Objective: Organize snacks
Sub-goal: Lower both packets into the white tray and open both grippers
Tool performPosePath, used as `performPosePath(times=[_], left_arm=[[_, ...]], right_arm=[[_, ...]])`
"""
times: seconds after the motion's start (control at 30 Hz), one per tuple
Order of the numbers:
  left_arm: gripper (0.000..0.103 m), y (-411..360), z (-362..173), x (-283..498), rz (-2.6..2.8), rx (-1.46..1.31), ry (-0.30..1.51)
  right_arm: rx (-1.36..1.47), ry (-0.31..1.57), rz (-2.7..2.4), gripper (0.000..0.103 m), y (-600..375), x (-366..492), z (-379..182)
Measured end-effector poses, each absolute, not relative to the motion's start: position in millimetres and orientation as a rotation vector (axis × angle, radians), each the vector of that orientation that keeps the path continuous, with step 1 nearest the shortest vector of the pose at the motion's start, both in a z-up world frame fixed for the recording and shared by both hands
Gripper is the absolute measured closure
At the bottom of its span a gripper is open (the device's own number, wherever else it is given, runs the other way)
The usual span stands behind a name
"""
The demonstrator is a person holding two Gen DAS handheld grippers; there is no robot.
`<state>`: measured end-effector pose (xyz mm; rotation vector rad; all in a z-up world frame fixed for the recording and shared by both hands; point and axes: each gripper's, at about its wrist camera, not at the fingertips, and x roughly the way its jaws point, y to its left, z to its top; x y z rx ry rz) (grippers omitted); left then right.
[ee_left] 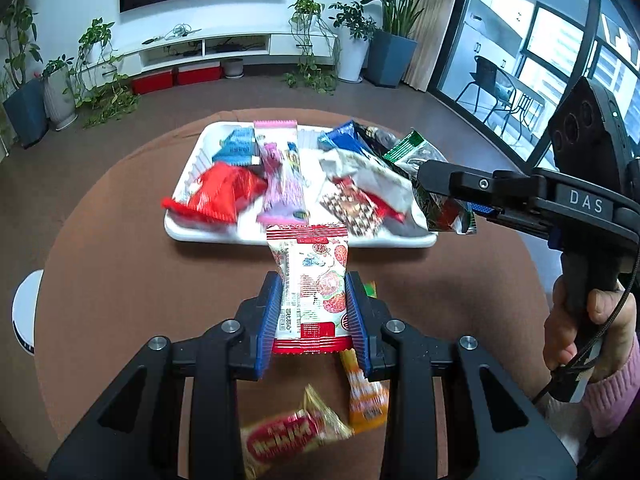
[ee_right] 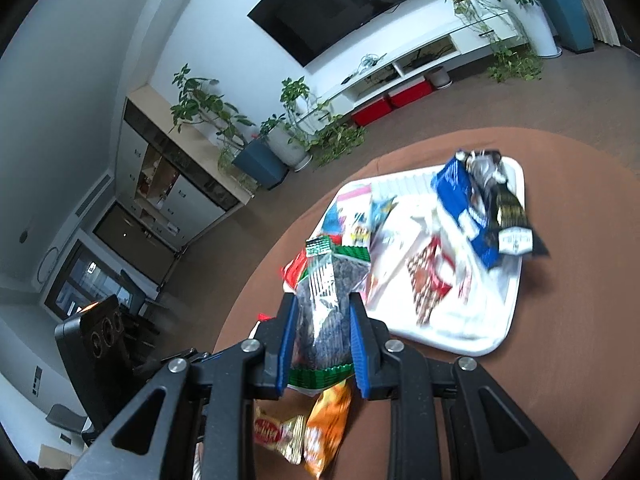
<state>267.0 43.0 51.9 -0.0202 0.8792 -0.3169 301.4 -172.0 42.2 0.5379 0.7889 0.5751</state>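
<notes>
Snacks mostly fill the tray point(ee_left: 416, 240) ahead of both grippers. The left gripper point(ee_left: 314, 312) is clamped on a strawberry packet point(ee_left: 310, 280); the right gripper point(ee_right: 322, 340) is clamped on a green-edged packet point(ee_right: 326, 304). Two remain on the table below the fingers, a gold bar point(ee_left: 288, 436) and an orange packet point(ee_left: 368, 396), so the job looks nearly finished.

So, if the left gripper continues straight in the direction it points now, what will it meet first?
Probably the near rim of the white tray. The left gripper, its fingers shut on a strawberry snack packet, points over bare brown table toward that rim. Depth is unclear, so it may pass above the rim and reach the piled snacks.
</notes>
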Motion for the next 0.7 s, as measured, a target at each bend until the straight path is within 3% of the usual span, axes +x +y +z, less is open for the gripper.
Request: performPosePath(times=[0.7], left_arm=[[0.073,4.0,36.3,376.4,-0.318,0.045,0.898]], right_arm=[[0.525,0.822,0.481,0.074,-166.6,375.4,13.2]])
